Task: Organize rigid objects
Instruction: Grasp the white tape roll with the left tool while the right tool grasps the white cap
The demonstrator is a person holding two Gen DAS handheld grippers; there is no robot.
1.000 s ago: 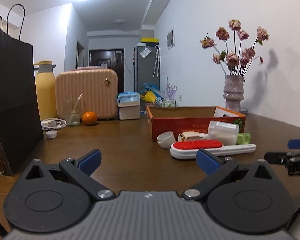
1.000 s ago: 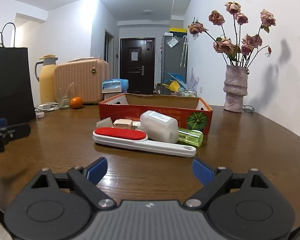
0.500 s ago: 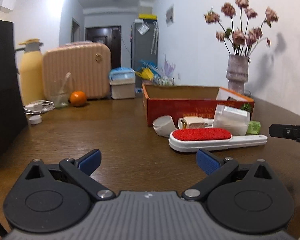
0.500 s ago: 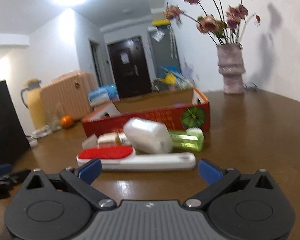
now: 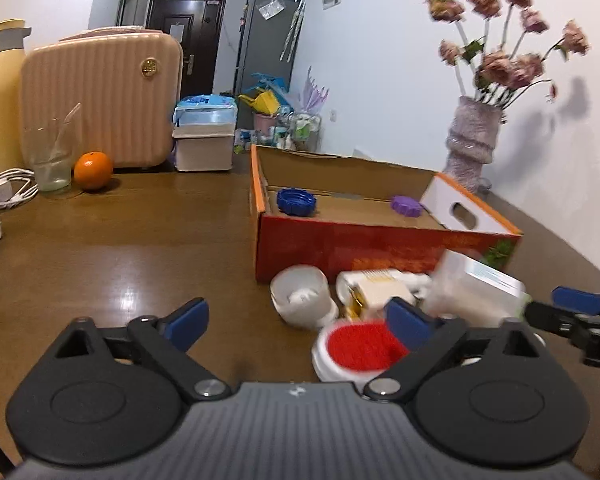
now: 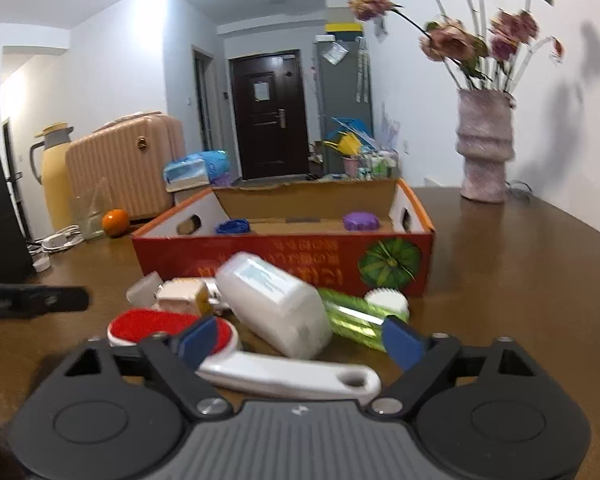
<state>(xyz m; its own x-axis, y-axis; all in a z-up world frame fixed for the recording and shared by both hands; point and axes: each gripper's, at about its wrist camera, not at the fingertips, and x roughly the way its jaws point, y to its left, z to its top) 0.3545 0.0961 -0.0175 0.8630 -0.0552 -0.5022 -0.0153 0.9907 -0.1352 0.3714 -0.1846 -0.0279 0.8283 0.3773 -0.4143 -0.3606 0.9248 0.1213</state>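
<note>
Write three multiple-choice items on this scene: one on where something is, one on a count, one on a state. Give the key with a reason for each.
1. Where does the orange sit?
A. in the cardboard box
B. on the table beside the drinking glass
C. on top of the suitcase

2. How many bottle caps lie inside the cardboard box?
A. none
B. two
C. five

3. How is the white bottle in front of the box resting?
A. upright
B. on its side
C. hanging from a gripper

Key:
1 B, it rests on the table next to the glass.
2 B, one blue cap and one purple cap show.
3 B, its long body lies along the table among the other items.
</note>
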